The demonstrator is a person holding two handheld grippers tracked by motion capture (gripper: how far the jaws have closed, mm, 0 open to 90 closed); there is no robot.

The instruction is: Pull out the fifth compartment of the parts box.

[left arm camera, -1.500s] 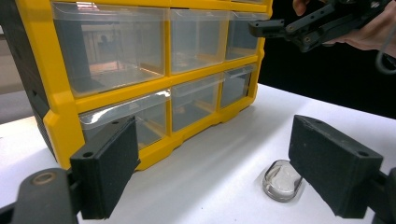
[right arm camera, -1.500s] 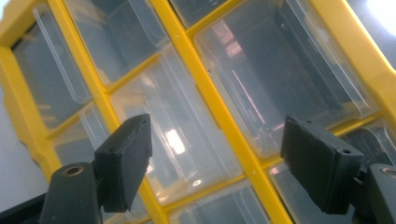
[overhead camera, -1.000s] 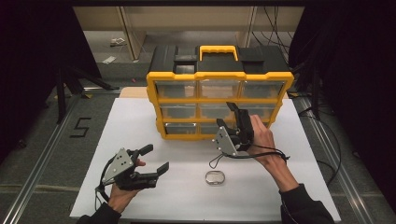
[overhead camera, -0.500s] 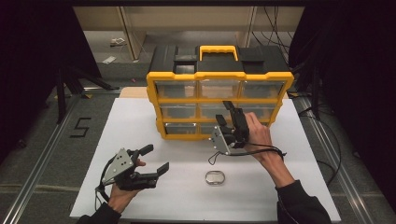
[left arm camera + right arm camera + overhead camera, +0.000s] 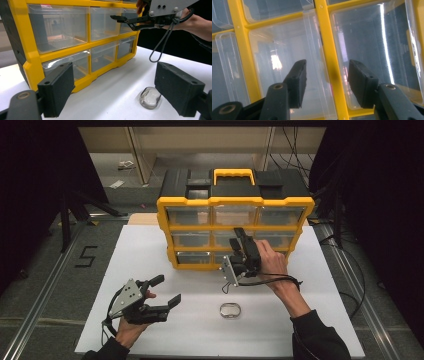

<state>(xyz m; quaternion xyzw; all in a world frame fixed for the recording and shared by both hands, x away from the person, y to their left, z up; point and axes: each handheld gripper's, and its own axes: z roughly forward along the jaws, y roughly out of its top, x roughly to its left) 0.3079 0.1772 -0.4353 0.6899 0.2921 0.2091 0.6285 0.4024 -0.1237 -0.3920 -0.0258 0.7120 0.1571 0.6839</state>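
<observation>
The right tool (image 5: 239, 240) is closing, jaws half-spread and gripping nothing, around the drawer handle (image 5: 315, 67) of the yellow organizer (image 5: 235, 200); centring the lip before pinching is advisable.

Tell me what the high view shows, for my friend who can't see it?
A person's right gripper reaches into the front of a yellow drawer box on a white table, jaws just closing. The left gripper waits, open, near a small clear case.

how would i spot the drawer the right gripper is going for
Find the yellow organiser at the back of the white table, with three rows of clear drawers. The right gripper points at the middle row, its jaws either side of the middle drawer's pull tab, beside the yellow divider.
</observation>
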